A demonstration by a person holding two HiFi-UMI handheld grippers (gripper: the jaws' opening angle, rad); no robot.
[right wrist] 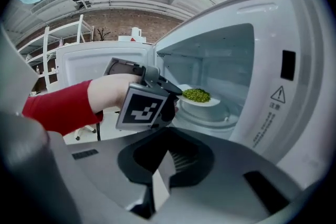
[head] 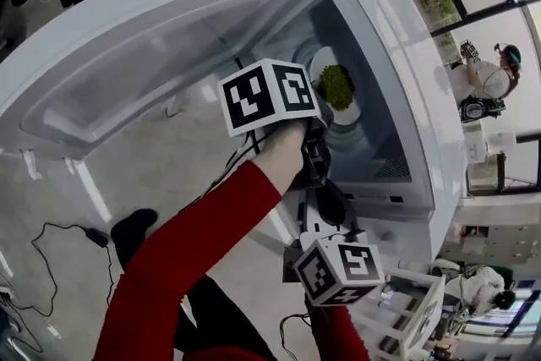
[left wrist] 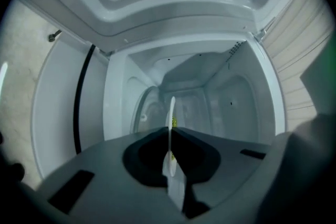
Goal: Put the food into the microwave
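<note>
A white plate [head: 347, 110] heaped with green food [head: 336, 86] hangs inside the open microwave [head: 406, 97], just above the glass turntable [right wrist: 210, 115]. My left gripper [head: 314, 116] reaches into the cavity and is shut on the plate's near rim. In the left gripper view the plate [left wrist: 170, 113] shows edge-on between the jaws of that gripper [left wrist: 170, 157]. From the right gripper view I see the plate [right wrist: 205, 103], the food [right wrist: 196, 95] and the left gripper [right wrist: 177, 93] at the cavity's mouth. My right gripper [right wrist: 160, 183] stays outside and below, shut and empty; its body [head: 330, 207] is under the left hand.
The microwave door [head: 127, 72] swings wide open to the left. The cavity walls [left wrist: 231, 102] close in around the plate. Cables [head: 59, 241] trail on the floor. A white rack [head: 410, 309] stands at lower right, and a person [head: 486, 80] is far off to the right.
</note>
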